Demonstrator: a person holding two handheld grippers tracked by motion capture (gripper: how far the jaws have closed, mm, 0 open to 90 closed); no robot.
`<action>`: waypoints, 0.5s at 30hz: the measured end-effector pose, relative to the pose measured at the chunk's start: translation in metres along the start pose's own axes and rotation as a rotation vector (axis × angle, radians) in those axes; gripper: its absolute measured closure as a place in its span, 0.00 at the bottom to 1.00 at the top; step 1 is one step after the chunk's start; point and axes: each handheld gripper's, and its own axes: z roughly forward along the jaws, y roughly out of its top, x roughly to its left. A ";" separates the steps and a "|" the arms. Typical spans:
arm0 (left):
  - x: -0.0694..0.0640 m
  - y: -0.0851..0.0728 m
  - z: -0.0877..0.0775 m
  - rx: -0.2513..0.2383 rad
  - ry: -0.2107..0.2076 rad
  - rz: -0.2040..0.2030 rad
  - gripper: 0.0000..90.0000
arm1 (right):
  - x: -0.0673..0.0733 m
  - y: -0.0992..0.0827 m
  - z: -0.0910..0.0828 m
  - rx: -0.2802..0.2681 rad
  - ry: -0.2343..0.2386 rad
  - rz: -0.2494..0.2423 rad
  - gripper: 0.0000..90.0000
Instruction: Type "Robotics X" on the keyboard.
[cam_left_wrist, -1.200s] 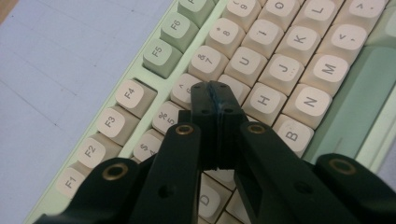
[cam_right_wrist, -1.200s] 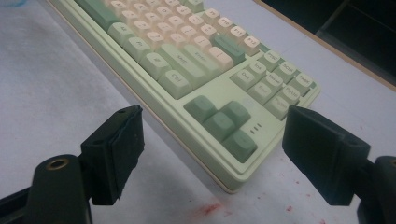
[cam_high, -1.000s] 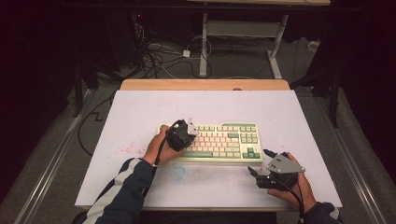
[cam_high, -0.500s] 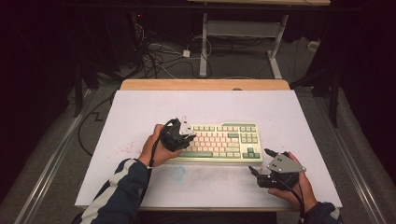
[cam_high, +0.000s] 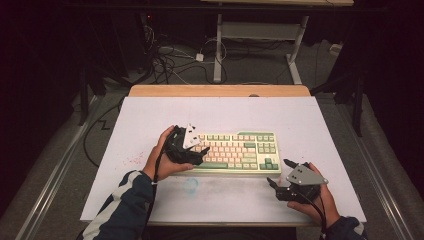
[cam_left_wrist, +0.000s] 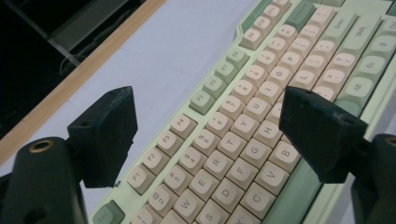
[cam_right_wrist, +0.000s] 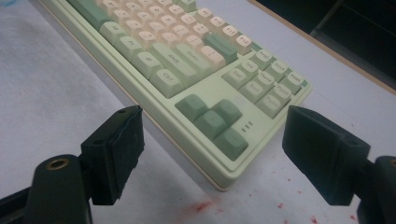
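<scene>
the left gripper (cam_high: 199, 156), at the centre-left of the high view over the left end of the keyboard (cam_high: 240, 150), has just been opening its jaws; they now stand spread above the keys with nothing between them, having lifted a little off the keys, so a press there looks finished. the right gripper (cam_high: 278, 172), lower right, hangs spread beside the keyboard's near right corner. the keyboard lies flat mid-table, pale green with cream keys.

Green-and-cream keyboard (cam_high: 240, 151), flat, mid-table
</scene>
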 end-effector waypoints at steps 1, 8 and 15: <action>-0.001 0.000 -0.002 -0.001 0.002 0.015 0.20 | 0.000 0.000 0.000 0.001 -0.001 0.001 0.24; -0.004 -0.002 -0.010 -0.020 0.015 0.059 0.20 | 0.000 0.000 0.000 0.003 -0.006 -0.001 0.24; 0.000 -0.006 -0.023 -0.047 0.018 0.064 0.20 | -0.001 0.000 0.000 0.003 -0.007 0.002 0.24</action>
